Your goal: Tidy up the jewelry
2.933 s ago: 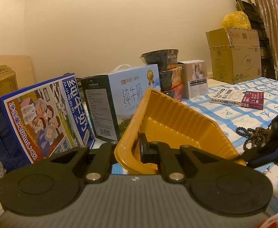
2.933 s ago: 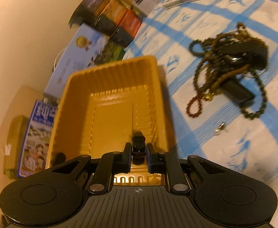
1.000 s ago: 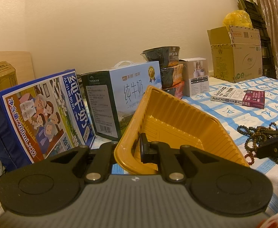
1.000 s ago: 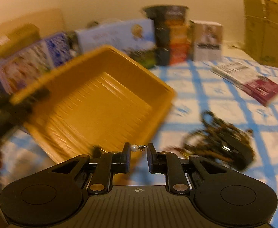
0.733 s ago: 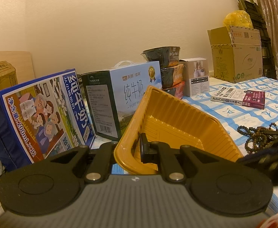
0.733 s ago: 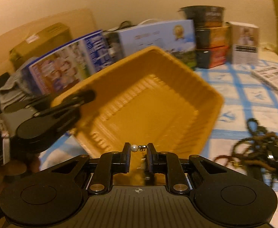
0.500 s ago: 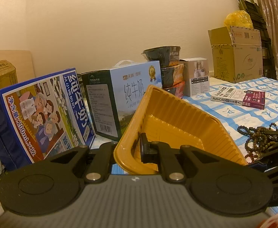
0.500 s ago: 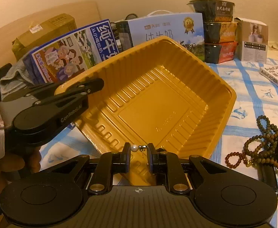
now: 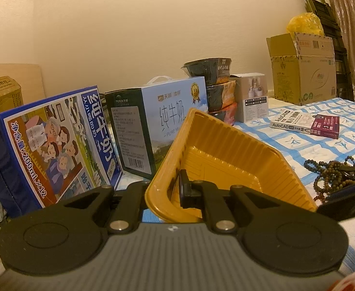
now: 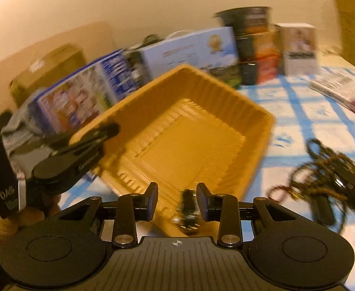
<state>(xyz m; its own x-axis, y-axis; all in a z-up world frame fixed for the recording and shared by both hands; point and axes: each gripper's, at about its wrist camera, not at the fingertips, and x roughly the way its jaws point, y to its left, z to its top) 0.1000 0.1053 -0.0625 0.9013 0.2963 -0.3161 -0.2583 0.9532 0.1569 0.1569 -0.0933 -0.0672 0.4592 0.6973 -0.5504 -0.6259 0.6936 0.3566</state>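
The pearl earring is gone from between the right gripper (image 10: 177, 201), whose jaws are opening, nothing pinched. The yellow tray (image 9: 228, 160) sits near the checked tablecloth's (image 9: 322, 150) left edge, tilted up by the left gripper (image 9: 171, 189), clamped on its near rim to catch drops, long axis running away. The bead tangle (image 10: 332, 181) waits beside it, right.

L wrist cam low, level, close behind yellow tray (image 9: 225, 145), R cam above, angled down, both share tray
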